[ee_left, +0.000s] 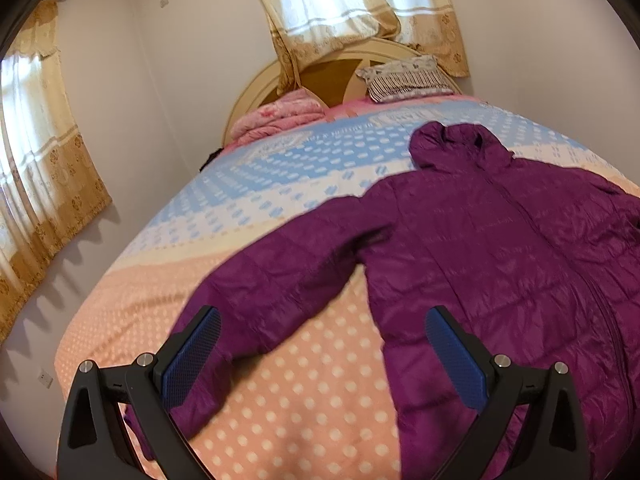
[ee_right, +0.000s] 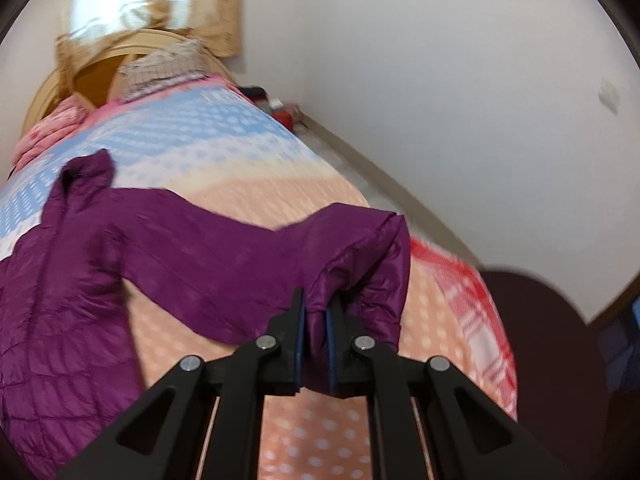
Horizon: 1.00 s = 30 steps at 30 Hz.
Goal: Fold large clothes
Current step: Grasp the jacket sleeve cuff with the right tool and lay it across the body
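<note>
Already my right gripper (ee_right: 316,320) pinched the right cuff of the light, slippery purple puffer jacket (ee_left: 500,248); my left gripper (ee_left: 320,344) hung released.

Purple jacket (ee_left: 500,248): right sleeve and hem cut off by the left wrist view's edge; lower body cut off at the right wrist view's left edge. Small red items (ee_right: 282,114) beside the bed (ee_right: 256,184): blurred, unidentifiable. Dark shape (ee_right: 560,352), lower right: unidentifiable.
</note>
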Tool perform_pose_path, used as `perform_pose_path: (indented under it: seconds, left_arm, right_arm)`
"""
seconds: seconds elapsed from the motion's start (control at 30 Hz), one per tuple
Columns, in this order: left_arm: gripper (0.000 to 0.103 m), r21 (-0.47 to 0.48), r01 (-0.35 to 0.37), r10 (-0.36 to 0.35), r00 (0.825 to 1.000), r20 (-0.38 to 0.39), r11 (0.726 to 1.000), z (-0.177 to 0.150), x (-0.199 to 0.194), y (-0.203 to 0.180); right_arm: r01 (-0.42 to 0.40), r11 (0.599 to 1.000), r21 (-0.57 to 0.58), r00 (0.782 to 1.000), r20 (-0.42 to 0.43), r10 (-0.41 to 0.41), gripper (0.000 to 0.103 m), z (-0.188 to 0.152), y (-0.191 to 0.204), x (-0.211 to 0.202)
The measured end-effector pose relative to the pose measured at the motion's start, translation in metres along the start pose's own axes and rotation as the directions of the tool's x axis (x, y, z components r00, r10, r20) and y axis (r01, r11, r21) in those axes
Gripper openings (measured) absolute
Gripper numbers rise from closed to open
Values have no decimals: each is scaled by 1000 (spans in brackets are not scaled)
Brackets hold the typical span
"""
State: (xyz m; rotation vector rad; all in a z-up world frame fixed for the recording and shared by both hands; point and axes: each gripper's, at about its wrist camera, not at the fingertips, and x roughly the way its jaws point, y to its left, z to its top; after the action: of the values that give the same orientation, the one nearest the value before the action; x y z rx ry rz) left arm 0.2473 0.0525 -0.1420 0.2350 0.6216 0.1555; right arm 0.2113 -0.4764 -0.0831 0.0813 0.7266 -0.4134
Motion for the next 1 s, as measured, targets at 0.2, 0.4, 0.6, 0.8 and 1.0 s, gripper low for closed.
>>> perform_pose_path:
  seconds: [0.2,0.4,0.6,0.8,1.0]
  left_arm:
    - [102,-20,-28,28,1000,3,999,21,24,15]
    - [102,-39,-63,63,998,-13,997,32,58,16]
    - [102,-44,-49,47,998,-52,998,25,78,8]
    - [102,-33,-72,69,994,-87,997,15,95,8]
    - [102,-44,-93,88,991,-101,995,18,103,8]
  right_arm:
    - [-18,985,-174,996,83,33,10,27,83,-16]
    - [-78,957,-278,988,107,112,10,37,170,2]
    - [-165,920,-355,973,95,211,10,27,255,24]
    - [-261,871,-416,952,40,305,10,-1,333,51]
    - [-438,807,-395,886,-39,462,44,-29,364,68]
